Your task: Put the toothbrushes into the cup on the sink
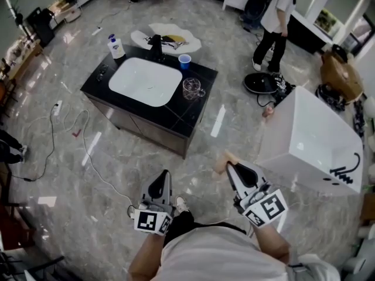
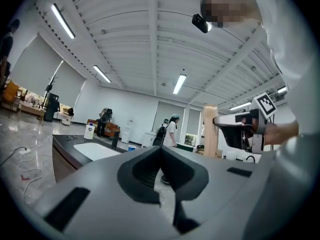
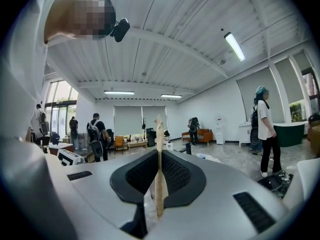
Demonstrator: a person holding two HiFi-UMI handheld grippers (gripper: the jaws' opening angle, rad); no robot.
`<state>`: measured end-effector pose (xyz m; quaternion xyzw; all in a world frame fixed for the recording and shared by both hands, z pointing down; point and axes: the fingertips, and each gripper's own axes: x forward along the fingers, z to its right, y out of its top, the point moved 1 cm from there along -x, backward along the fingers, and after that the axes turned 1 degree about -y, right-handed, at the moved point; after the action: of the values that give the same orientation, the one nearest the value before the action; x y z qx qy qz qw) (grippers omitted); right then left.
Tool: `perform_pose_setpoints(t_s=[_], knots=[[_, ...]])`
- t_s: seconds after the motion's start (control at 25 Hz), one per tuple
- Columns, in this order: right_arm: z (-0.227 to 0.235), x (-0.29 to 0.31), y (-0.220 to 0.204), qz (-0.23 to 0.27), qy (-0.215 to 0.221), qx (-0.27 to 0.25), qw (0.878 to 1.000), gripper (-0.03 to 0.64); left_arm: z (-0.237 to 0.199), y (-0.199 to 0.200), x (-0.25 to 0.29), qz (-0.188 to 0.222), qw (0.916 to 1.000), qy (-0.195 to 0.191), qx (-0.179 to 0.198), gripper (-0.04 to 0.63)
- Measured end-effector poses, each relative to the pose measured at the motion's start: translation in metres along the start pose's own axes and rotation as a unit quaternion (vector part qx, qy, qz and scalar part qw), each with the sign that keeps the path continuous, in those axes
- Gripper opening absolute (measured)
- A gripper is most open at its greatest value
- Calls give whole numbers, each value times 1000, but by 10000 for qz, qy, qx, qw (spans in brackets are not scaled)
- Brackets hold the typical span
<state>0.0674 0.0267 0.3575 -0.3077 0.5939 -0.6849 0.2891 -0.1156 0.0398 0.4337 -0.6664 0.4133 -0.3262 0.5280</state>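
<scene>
- Far left on the counter (image 1: 179,115) I see a soap bottle (image 1: 115,47), upright at the back corner.
- The white basin (image 1: 145,81) is set into the dark top just right of it, with the black faucet (image 1: 156,48) behind its rear edge.
- My left gripper (image 1: 164,177) is low in the head view, over the floor and well apart from the counter. In the left gripper view (image 2: 160,149) its jaws meet at the tips with nothing between them.
- A blue cup (image 1: 184,61) stands on the counter's back edge, just right of the faucet.
- A glass mug (image 1: 192,89) stands just in front of the blue cup, beside the basin's right rim. I can't tell whether anything is inside either one.
- My right gripper (image 1: 231,168) is beside the left one, also over the floor. Its jaws are clamped on a wooden toothbrush (image 1: 223,161), seen edge-on in the right gripper view (image 3: 159,134) and sticking out past the tips.
- A person (image 1: 272,19) stands on the floor beyond the counter.
- A white tub (image 1: 316,139) fills the right side.
</scene>
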Motion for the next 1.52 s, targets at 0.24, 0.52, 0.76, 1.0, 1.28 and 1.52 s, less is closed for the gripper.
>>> perform_pose_setpoints(t_s=[0.24, 0.52, 0.76, 1.0, 1.28, 1.52], knots=[[-5, 24, -1, -118, -45, -75, 9999, 49, -20, 1, 13, 32, 9998, -145, -98, 2], [-9, 56, 2, -189, -114, -83, 9997, 49, -49, 0, 20, -16, 9994, -231, -259, 2], [-12, 71, 10, -151, -134, -212, 9996, 49, -68, 4, 27, 76, 9993, -241, -261, 2], [-8, 67, 19, -67, -210, -276, 9994, 49, -60, 7, 35, 111, 9989, -357, -295, 2], [13, 74, 25, 78, -189, -262, 9994, 49, -52, 12, 46, 141, 9991, -334, -218, 2], [42, 95, 33, 240, 81, -261, 9993, 49, -57, 13, 66, 158, 9998, -24, -111, 2]])
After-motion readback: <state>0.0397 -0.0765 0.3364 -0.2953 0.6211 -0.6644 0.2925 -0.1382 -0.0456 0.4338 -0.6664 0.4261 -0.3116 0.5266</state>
